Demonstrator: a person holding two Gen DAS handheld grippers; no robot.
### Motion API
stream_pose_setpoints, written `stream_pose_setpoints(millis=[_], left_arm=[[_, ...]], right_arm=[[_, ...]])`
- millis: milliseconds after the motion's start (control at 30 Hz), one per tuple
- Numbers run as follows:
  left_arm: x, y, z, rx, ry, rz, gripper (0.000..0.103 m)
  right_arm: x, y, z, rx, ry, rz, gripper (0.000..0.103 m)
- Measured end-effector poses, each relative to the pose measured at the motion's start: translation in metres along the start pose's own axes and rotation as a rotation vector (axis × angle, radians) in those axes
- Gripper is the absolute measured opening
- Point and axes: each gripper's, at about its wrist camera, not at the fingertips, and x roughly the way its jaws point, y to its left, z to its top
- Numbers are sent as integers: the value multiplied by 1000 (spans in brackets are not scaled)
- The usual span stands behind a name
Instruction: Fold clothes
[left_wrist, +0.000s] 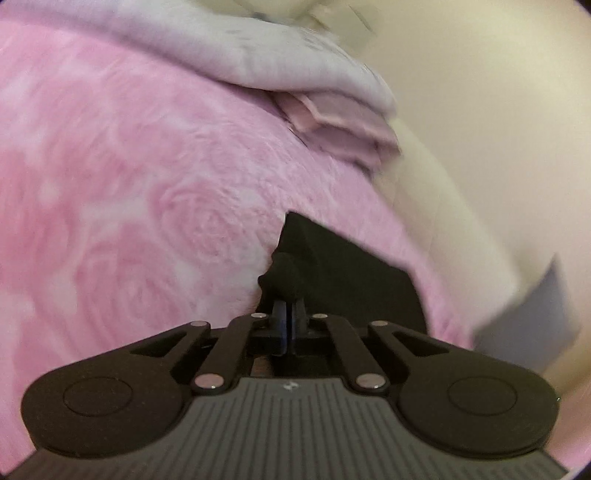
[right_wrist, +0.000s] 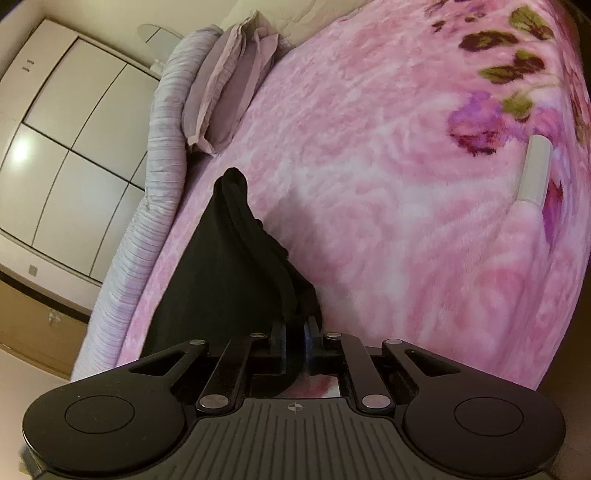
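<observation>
Pink rose-patterned blanket (right_wrist: 369, 184) spread across the bed, and both tools are busy on it. The left gripper (left_wrist: 287, 314) is clamped on a bunched corner of the black garment (left_wrist: 332, 266); the right gripper (right_wrist: 295, 328) pinches another gathered edge of it. That cloth looks soft, light and floppy, best held at the corners. No containers in sight, only folded pink linens (right_wrist: 229, 85) by the edge.

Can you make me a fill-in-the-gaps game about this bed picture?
1. Both grippers pinch a cloth coloured ____.
2. The blanket under the cloth is mostly ____.
3. The left gripper has its jaws ____.
4. A ____ pile of folded fabric lies farther along the bed.

Missing words: black; pink; shut; pink
</observation>
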Motion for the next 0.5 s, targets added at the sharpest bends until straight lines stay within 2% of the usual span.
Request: stream_pose_setpoints(millis=[33,67,133,200,267,300,367,467,500], left_arm=[[6,1,-2,30,24,15,0],[8,8,-6,4,48,11,1],[6,26,-18,-109,79,-11,1],[-8,29,-25,-187,47,0,1],[-26,26,-26,-203,-5,38,2],[-35,25,-27,-205,-32,59,2],[-47,24,-26,-241,-60,45,3],[-52,17,-28,-258,-56,9,4],[-51,13,-29,-255,-50,1,7]], right_arm=[[0,-1,-1,2,-1,-2,7],[0,-3,-1,7,2,0,7],[0,-4,-1,12,16,-3,7],[-7,4,1,-40,24,-33,11],[-15,11,4,-96,31,-64,13],[-23,17,5,-140,8,-89,14],[-38,27,7,-229,-63,-149,15],[-54,30,14,-254,-129,-128,15],[-55,29,16,-250,-118,-93,15]])
